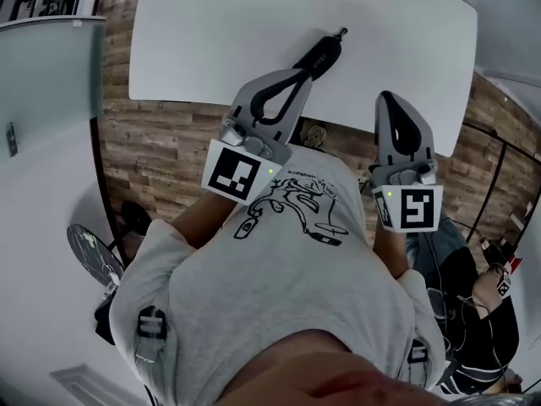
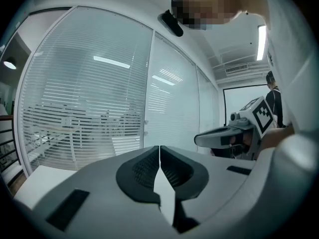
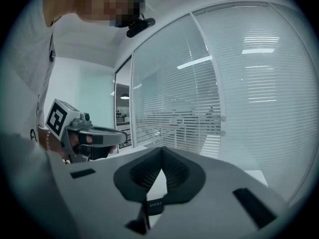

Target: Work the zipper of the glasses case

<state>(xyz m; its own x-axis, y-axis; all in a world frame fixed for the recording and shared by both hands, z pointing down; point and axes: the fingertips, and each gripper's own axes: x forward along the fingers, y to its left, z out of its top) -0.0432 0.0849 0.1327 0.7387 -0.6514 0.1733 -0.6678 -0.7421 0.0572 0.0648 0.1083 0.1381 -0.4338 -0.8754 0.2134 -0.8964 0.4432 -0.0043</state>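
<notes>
**Table [image 1: 211, 32] ahead, both claws idle**

Left gripper [image 2: 159, 156] and right gripper [image 3: 160, 159]: jaws pressed together, empty, aimed at glass wall [image 2: 99, 83]. Case [image 1: 319, 55] lies on table past left tip. Risk: approaching shut, I shove it and miss the pull.

The head view is bright and even, and the white bench [image 1: 211, 41] is almost washed out, with only faint soft shadows. The wide lens bends the bench edges and the wood floor [image 1: 161, 142] into curves.

Both gripper views have dark rounded corners and strong bowing toward the edges. In the left gripper view a ceiling light [image 2: 261, 41] glares, and pale streaks reflect in the glass wall [image 2: 112, 61]. The fingers [image 2: 142, 171] closest to the lens look soft. In the right gripper view the glass wall [image 3: 239, 83] shows similar streaks, and the fingers [image 3: 174, 176] are slightly blurred.
</notes>
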